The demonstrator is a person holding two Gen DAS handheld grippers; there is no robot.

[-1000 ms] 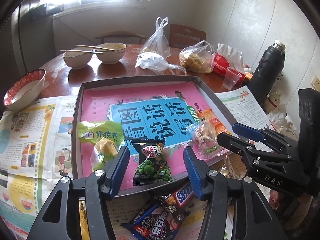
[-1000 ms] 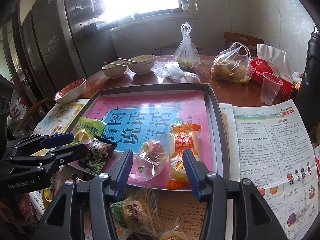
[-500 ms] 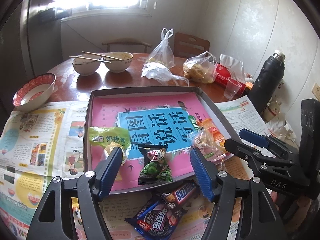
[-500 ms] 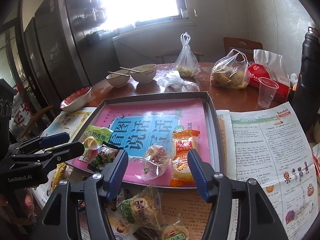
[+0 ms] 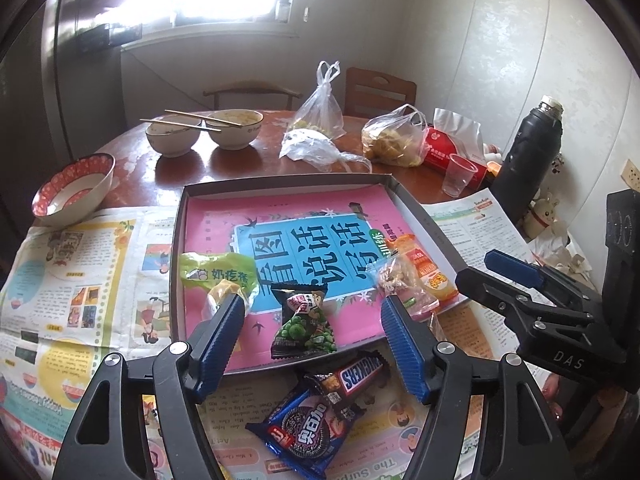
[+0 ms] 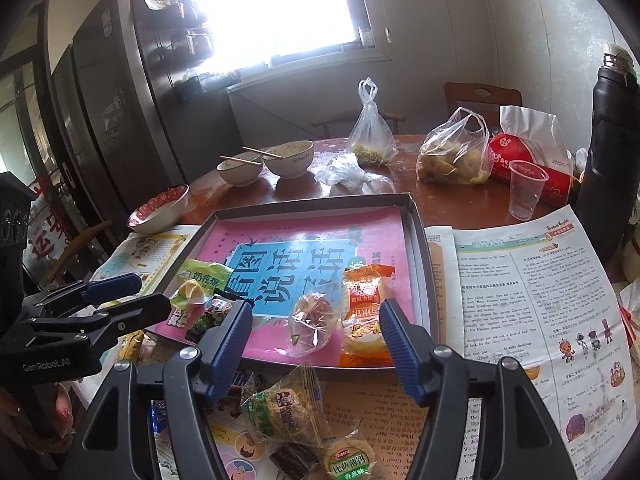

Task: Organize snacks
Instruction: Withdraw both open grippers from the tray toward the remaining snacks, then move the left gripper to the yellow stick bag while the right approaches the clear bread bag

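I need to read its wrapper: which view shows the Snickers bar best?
The left wrist view: the Snickers bar lies in front of the tray, its label facing the camera. In the right wrist view I cannot make it out among the snacks behind the finger.

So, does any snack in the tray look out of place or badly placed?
Yes. The green pea packet lies at the tray's near edge, and its lower end seems to hang over the rim. Several snacks are outside the tray on the newspaper, such as the Snickers bar and the blue cookie packet.
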